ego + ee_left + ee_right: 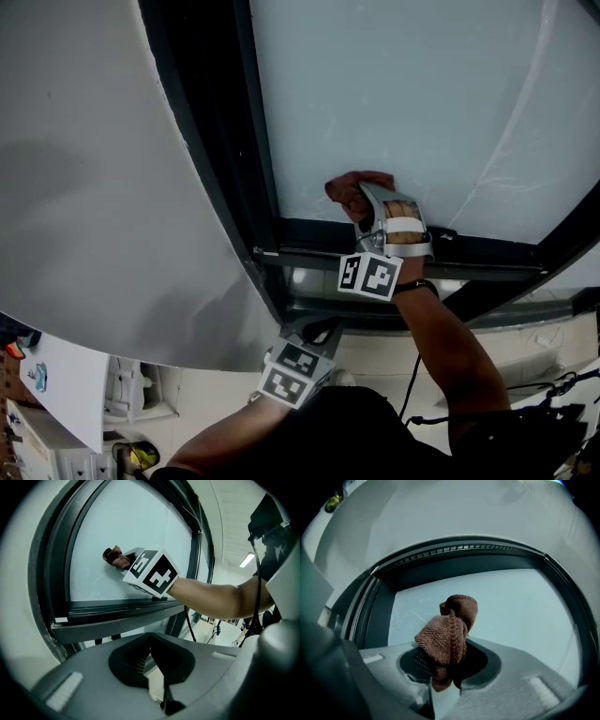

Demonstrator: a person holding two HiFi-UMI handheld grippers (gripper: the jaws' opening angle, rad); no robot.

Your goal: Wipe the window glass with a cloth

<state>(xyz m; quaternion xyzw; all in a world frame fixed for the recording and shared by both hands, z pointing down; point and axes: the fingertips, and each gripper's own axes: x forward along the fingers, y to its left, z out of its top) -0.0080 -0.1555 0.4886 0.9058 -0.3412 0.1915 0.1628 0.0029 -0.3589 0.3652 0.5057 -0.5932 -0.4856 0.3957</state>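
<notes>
At the glass bottom edge, right gripper clamps cloth (left gripper closed).

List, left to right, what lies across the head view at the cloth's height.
white wall → dark window frame → brown cloth → wide stretch of window glass

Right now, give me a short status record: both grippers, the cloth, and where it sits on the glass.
right gripper: shut on the brown cloth, which is bunched between the jaws
left gripper: shut, empty, low and away from the pane
cloth position: appears pressed to the window glass, low on the pane, just above the bottom frame rail
</notes>
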